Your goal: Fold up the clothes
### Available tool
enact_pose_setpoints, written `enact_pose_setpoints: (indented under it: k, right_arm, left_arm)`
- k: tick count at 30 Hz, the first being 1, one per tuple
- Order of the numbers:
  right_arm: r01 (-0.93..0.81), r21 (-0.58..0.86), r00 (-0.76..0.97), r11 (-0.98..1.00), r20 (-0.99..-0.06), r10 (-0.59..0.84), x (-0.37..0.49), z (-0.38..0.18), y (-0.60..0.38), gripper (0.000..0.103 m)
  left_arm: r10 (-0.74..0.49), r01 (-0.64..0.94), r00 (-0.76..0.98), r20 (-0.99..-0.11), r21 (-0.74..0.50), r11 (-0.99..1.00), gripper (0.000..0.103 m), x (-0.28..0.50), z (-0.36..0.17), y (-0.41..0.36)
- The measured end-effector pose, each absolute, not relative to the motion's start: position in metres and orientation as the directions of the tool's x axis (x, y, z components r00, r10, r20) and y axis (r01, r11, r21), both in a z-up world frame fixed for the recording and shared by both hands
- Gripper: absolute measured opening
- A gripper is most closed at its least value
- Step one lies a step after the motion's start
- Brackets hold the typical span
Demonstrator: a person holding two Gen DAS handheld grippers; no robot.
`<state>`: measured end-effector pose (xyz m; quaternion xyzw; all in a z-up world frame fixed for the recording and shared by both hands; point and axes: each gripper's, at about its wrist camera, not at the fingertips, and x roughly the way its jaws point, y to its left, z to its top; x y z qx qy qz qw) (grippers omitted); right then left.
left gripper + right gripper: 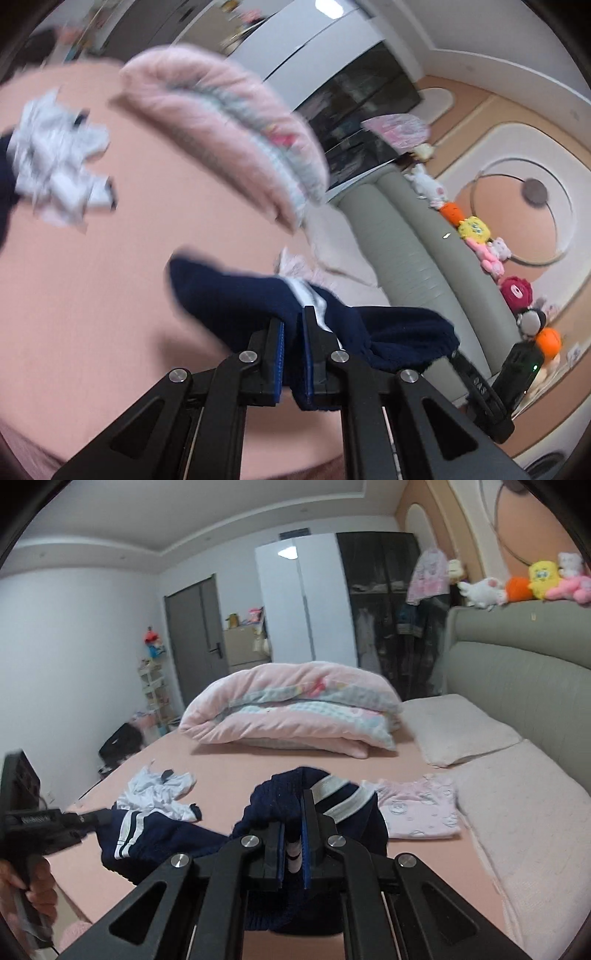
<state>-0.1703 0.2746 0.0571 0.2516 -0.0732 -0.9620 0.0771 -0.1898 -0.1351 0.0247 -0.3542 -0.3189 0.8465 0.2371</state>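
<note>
Over the pink bed [236, 771] | left gripper [293, 332] and right gripper [293, 829] each clamp the navy garment [162, 834], held up | step: spreading it out | next: probably lay it flat, smooth before folding

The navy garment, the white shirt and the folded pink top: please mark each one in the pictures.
navy garment [155, 840], right wrist view, striped part.
white shirt [159, 794], right wrist view, its crumpled middle.
folded pink top [419, 810], right wrist view, its front.
</note>
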Motion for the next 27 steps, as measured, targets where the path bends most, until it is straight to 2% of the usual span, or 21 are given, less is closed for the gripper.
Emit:
enact_pose_setpoints:
  k: [3, 6, 8, 10, 11, 12, 13, 17, 20, 22, 25, 27]
  right_arm:
    - [0.062, 0.246, -0.765, -0.967, -0.611, -0.205, -0.169, 0.004, 0.284, 0.005]
    - [-0.018, 0.288, -0.547, -0.957, -0.804, -0.232, -0.167, -0.094, 0.287, 0.009]
    - [-0.041, 0.307, -0.450, -0.951, -0.855, -0.256, -0.159, -0.131, 0.285, 0.009]
    - [-0.045, 0.298, -0.364, -0.954, -0.894, -0.262, -0.147, -0.159, 0.280, 0.011]
    - [-0.028, 0.283, -0.338, -0.959, -0.905, -0.257, -0.141, -0.168, 0.276, 0.015]
    - [-0.007, 0.270, -0.325, -0.963, -0.911, -0.253, -0.137, -0.170, 0.274, 0.020]
    - [0.006, 0.262, -0.317, -0.965, -0.914, -0.251, -0.135, -0.171, 0.274, 0.021]
    - [-0.039, 0.339, -0.398, -0.940, -0.868, -0.296, -0.118, -0.156, 0.291, 0.023]
    - [-0.157, 0.443, -0.466, -0.883, -0.821, -0.329, -0.114, -0.157, 0.316, 0.035]
    - [-0.202, 0.489, -0.468, -0.849, -0.810, -0.354, -0.113, -0.164, 0.323, 0.036]
    - [-0.125, 0.556, -0.485, -0.822, -0.757, -0.438, -0.105, -0.153, 0.320, 0.036]
    - [-0.052, 0.526, -0.493, -0.849, -0.753, -0.436, -0.101, -0.140, 0.313, 0.036]
  left_arm:
    - [0.618, -0.057, -0.561, -0.551, -0.719, -0.692, 0.007, -0.187, -0.037, -0.135]
    - [0.605, 0.079, -0.444, -0.661, -0.702, -0.708, 0.007, -0.182, -0.101, -0.133]
    - [0.613, 0.151, -0.363, -0.702, -0.693, -0.704, 0.008, -0.176, -0.132, -0.132]
    - [0.576, 0.192, -0.348, -0.740, -0.657, -0.729, 0.014, -0.165, -0.145, -0.136]
    - [0.562, 0.195, -0.355, -0.747, -0.647, -0.737, 0.026, -0.160, -0.148, -0.139]
    - [0.553, 0.200, -0.356, -0.753, -0.640, -0.742, 0.043, -0.155, -0.149, -0.139]
    - [0.553, 0.202, -0.360, -0.752, -0.641, -0.740, 0.049, -0.152, -0.150, -0.141]
    - [0.546, 0.160, -0.385, -0.744, -0.637, -0.754, 0.050, -0.146, -0.148, -0.137]
    - [0.546, 0.105, -0.370, -0.752, -0.618, -0.779, 0.050, -0.161, -0.157, -0.116]
    - [0.561, 0.096, -0.343, -0.754, -0.622, -0.777, 0.050, -0.165, -0.163, -0.108]
    - [0.585, 0.048, -0.324, -0.743, -0.631, -0.775, 0.050, -0.161, -0.164, -0.096]
    - [0.582, 0.022, -0.311, -0.751, -0.618, -0.786, 0.050, -0.162, -0.166, -0.089]
